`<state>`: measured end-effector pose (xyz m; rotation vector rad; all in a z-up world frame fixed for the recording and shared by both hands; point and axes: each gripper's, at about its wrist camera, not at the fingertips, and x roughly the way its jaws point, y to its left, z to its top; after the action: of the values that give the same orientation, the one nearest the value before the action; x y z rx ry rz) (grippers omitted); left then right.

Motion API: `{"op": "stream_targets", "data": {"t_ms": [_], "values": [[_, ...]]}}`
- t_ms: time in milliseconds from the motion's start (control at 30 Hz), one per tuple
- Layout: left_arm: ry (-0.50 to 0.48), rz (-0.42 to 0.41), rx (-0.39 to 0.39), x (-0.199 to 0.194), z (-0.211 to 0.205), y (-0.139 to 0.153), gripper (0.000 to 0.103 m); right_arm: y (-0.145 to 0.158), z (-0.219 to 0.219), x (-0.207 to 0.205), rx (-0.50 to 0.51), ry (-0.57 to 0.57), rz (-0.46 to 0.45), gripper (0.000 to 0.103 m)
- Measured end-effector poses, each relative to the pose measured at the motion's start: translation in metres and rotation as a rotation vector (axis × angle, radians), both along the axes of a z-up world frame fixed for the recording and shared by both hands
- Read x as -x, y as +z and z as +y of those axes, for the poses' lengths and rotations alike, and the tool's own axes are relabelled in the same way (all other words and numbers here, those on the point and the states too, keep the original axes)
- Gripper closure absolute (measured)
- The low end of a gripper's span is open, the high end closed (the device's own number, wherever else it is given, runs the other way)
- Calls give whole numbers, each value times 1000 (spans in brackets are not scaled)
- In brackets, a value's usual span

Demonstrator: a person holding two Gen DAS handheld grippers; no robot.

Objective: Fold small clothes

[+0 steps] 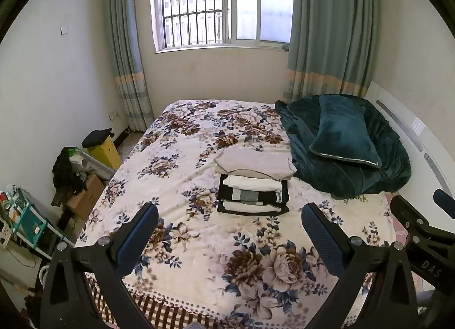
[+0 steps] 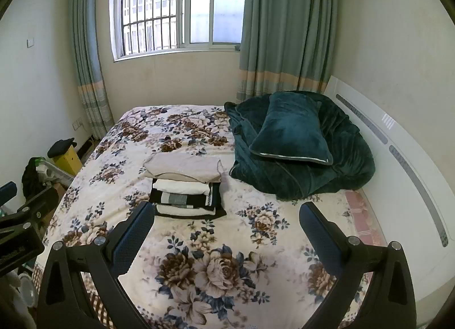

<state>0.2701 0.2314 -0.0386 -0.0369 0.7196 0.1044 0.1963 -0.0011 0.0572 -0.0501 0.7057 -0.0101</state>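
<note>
Left hand-held gripper [image 1: 229, 222]: jaws spread wide, nothing between them; hovers above the near end of the bed [image 1: 199, 258].
Right hand-held gripper [image 2: 226, 221]: also spread wide and empty; held just beside the left one, its body showing at the right edge of the left wrist view.
Stack of folded clothes [image 1: 253, 184]: sits mid-bed on the floral blanket, just beside the dark green quilt [image 1: 355, 164] and its pillow [image 1: 345, 132]. About 5 layers countable; pale grey garment [image 2: 183, 168] on top, white and black-striped pieces under it.
Handling estimate: thin fabric, light, limp, no stiffness; layers likely slide on each other. A single pinch would lift 1 corner only and drag the fold open.
Grip point: judged best at 2 corners of the top garment's near edge, 1 gripper each.
Hard to tell: garment types, exact layer count, far side of the stack.
Unfolded clothes: none visible on the bed; task looks near done.
Cut off: bed's near edge, behind the gripper frames.
</note>
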Motion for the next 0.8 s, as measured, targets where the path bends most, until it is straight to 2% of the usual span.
{"op": "stream_targets", "data": {"t_ms": [800], "values": [[2,-2,-2,8,-1,0,0,0,-1,2,2,-2,-4,0]]}}
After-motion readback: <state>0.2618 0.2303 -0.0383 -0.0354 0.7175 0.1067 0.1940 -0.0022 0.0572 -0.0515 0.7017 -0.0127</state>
